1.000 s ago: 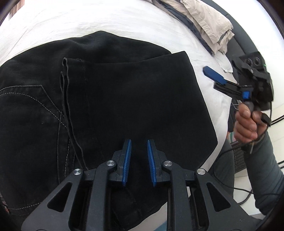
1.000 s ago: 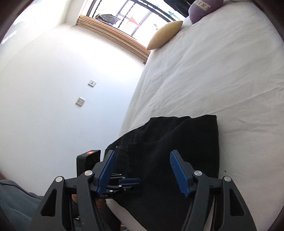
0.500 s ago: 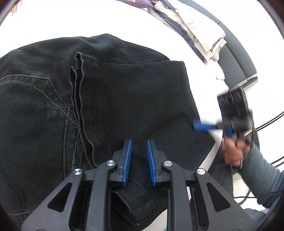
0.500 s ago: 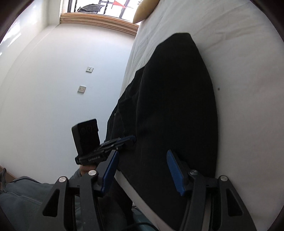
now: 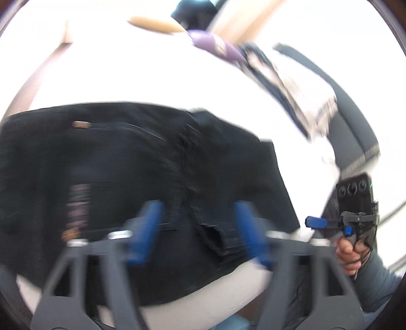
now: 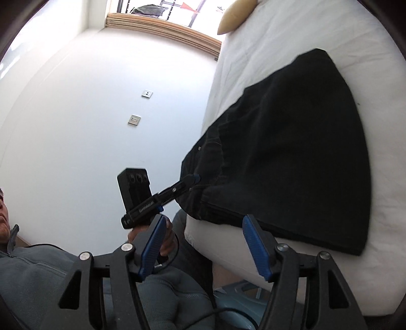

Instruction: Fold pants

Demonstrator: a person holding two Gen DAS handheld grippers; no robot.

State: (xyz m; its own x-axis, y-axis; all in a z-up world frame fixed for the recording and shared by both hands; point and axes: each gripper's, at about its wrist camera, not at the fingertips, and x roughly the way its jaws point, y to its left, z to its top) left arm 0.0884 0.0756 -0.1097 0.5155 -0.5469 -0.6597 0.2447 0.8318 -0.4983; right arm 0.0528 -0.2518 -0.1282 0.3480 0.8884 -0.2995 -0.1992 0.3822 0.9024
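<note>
Your left gripper (image 5: 198,233) has its jaws spread wide; they have just been opening, and nothing is pinched between them. Its blue pads (image 5: 144,232) hang over the near edge of the pants (image 5: 132,182), and the view is too blurred to tell whether they touch the cloth. From the right wrist view, the same left gripper (image 6: 194,179) reaches toward the near corner of the pants (image 6: 291,142), with one blue tip right at the dark fabric's edge.

Your right gripper (image 6: 205,250) stands partly open and empty, with its pads (image 6: 253,247) apart and clear of the cloth, hovering off the near side of the bed (image 6: 291,35). In the left wrist view that right gripper (image 5: 316,223) sits just off the bed's corner, held in your hand (image 5: 351,253).

The pants lie folded into a flat, dark slab on the white bed sheet (image 5: 127,63), close to the near edge. They are black denim, with a stitched seam running down the middle of the fold and layered hems stacked at the near corner.

Farther back on the bed there is a tan pillow (image 6: 234,15) and a purple soft thing (image 5: 215,44), with a pile of light and dark clothes (image 5: 291,86) to the right. A white wall (image 6: 76,114) carries two small switch plates (image 6: 134,119), and a window with a wooden sill (image 6: 162,28) sits above it.
</note>
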